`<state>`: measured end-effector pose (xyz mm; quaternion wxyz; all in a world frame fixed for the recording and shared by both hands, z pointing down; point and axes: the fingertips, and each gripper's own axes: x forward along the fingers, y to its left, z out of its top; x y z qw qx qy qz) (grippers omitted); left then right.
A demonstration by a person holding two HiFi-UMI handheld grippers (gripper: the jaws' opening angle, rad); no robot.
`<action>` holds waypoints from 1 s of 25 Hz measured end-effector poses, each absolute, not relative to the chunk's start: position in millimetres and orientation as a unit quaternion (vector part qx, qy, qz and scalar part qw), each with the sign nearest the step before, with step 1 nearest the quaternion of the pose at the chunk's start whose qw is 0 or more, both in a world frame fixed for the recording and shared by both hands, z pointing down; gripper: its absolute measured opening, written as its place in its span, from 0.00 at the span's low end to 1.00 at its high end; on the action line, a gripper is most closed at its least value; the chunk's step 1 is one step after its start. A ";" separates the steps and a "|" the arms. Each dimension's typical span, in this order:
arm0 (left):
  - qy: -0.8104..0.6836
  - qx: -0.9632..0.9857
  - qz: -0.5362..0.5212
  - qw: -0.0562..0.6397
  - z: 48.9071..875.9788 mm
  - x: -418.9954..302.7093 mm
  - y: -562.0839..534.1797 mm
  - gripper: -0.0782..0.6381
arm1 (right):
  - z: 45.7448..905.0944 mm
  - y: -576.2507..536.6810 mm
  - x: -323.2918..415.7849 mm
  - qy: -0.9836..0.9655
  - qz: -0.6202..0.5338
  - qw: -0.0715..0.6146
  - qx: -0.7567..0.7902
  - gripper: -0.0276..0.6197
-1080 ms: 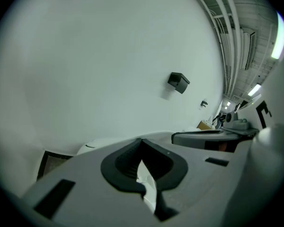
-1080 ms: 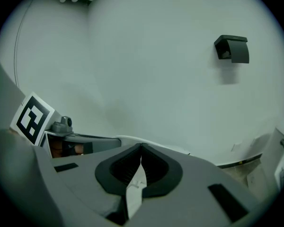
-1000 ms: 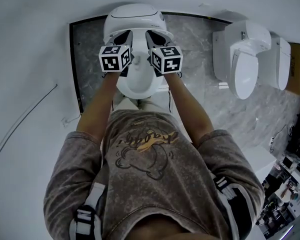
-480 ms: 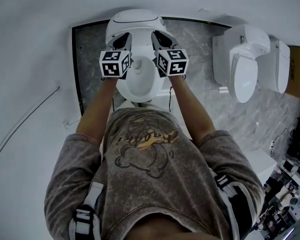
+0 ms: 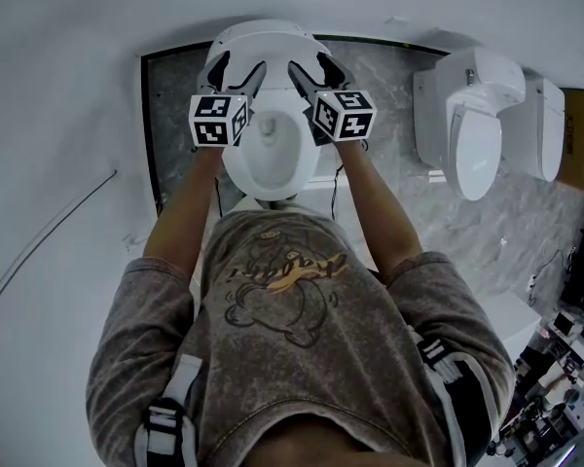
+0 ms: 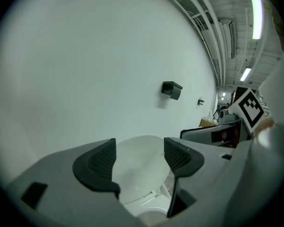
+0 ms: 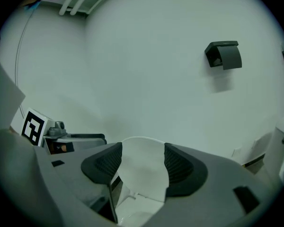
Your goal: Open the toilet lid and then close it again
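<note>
A white toilet stands straight ahead with its lid point(image 5: 263, 37) raised against the wall and the seat and bowl point(image 5: 270, 159) uncovered. My left gripper point(image 5: 236, 72) and right gripper point(image 5: 316, 70) hover side by side just in front of the lid. Both pairs of jaws are opening, and no pad presses on anything. In the left gripper view the upright lid point(image 6: 138, 174) shows through the gap of the left gripper point(image 6: 139, 161). In the right gripper view the lid point(image 7: 143, 176) likewise shows beyond the right gripper point(image 7: 143, 164).
Two more white toilets point(image 5: 477, 125) point(image 5: 547, 125) stand to the right on the grey marbled floor point(image 5: 175, 134). A black holder point(image 7: 224, 55) hangs on the white wall. A thin cable point(image 5: 49, 232) runs over the pale floor at left. Cluttered shelves sit at the lower right.
Both grippers' jaws have gone from shut to spread wide. Both hands have lifted slightly and drifted a little apart in front of the raised lid.
</note>
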<state>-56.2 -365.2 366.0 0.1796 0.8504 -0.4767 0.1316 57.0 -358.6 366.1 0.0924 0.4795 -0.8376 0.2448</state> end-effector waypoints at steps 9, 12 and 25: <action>-0.447 0.865 0.152 0.172 382.7 -58.1 -397.4 0.54 | 389.5 -392.1 53.4 -0.846 0.227 0.127 0.465 0.47; -0.438 0.866 0.167 0.176 399.0 -58.7 -412.1 0.54 | 398.3 -408.8 52.3 -0.849 0.218 0.138 0.462 0.46; -0.435 0.859 0.177 0.201 422.3 -60.3 -439.9 0.54 | 422.4 -436.1 47.6 -0.847 0.224 0.172 0.450 0.46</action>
